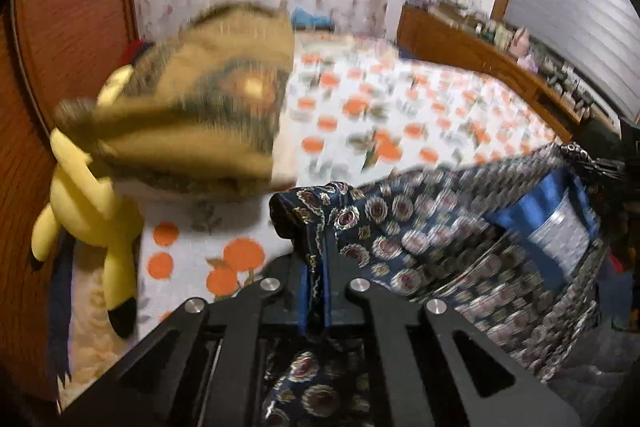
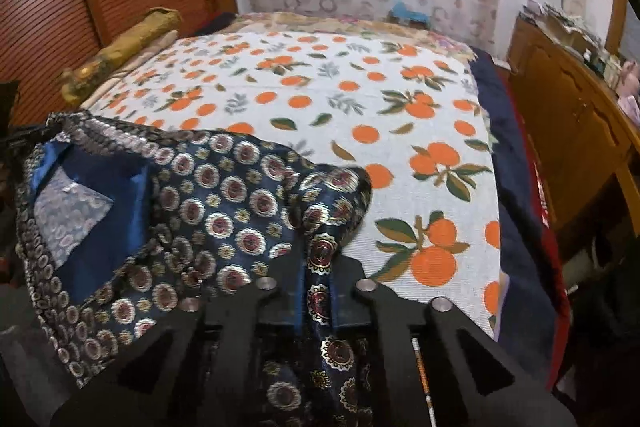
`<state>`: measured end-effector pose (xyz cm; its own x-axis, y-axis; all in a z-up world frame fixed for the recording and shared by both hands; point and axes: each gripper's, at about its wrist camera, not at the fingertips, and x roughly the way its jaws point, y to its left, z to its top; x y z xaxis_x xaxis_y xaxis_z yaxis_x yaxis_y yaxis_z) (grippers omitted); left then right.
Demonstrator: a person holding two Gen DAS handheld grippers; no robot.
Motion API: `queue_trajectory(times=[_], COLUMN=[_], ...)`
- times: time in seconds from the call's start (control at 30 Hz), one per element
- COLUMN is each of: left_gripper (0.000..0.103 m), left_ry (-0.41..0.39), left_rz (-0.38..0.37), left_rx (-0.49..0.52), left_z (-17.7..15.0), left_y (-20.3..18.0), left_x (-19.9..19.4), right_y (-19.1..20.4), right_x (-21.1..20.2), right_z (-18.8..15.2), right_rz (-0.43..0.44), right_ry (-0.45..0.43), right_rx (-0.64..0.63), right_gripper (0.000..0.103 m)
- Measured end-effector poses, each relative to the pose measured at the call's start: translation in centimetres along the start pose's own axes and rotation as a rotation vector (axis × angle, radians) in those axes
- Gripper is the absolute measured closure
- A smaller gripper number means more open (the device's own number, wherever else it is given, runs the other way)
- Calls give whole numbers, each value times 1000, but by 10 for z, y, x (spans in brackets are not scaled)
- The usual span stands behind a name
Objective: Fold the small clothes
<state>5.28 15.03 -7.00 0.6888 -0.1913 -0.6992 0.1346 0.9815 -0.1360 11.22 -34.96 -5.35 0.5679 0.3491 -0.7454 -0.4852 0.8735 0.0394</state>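
Above the orange-print bed (image 2: 400,131), each tool, left (image 1: 316,267) and right (image 2: 320,267), pinches the navy patterned garment (image 2: 224,187); keep it taut, lower evenly.

Our left hand-held gripper (image 1: 314,291) shows as a matte black frame of flat angular linkage arms with triangular cut-outs, pinned by four round silver screw heads set in an arc, and its two narrow fingers (image 1: 304,297) carry bright blue pads along their inner faces. Our right hand-held gripper (image 2: 318,293) has the same black linkage plates, the same four silver screw heads and blue-lined fingers (image 2: 298,301). On its right arm we see a thin pale rod with an orange tip.
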Motion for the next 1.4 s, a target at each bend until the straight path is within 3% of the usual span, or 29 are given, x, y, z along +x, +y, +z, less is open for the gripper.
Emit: queue_trajectory(times=[0.13,0.33,0.47,0.6,0.73,0.8,0.87,0.93,1.03,1.17,1.4], left_gripper=[102,102,102,102,95,83,82,80,64,49,49], left_ry=[-117,-315,-385,-425,-391,-333,-263,-211,-183,-147,-131], left_rz=[-27,-8,9,55,101,145,172,165,131,92,40], left_rx=[6,40,25,42,58,54,54,49,44,55,75], left_z=[24,78,124,175,211,219,216,204,183,161,130], left_y=[-13,-29,-20,-13,-2,5,14,21,18,11,-20], left_x=[-40,-98,-107,-97,-52,-17,14,33,39,36,28], right_y=[0,5,3,-13,-37,-51,-67,-84,-95,-95,-75], right_x=[-47,-121,-156,-165,-125,-95,-52,-17,15,21,5], right_z=[16,60,103,159,205,214,217,209,188,160,116], right_rz=[-1,-46,-95,-165,-234,-264,-316,-345,-339,-302,-221], right_ry=[-162,-359,-456,-500,-429,-372,-278,-189,-119,-99,-106], right_rx=[17,-24,-69,-79,-54,-30,2,50,66,68,100], right_gripper=[101,101,101,101,101,99,86,80,72,66,59])
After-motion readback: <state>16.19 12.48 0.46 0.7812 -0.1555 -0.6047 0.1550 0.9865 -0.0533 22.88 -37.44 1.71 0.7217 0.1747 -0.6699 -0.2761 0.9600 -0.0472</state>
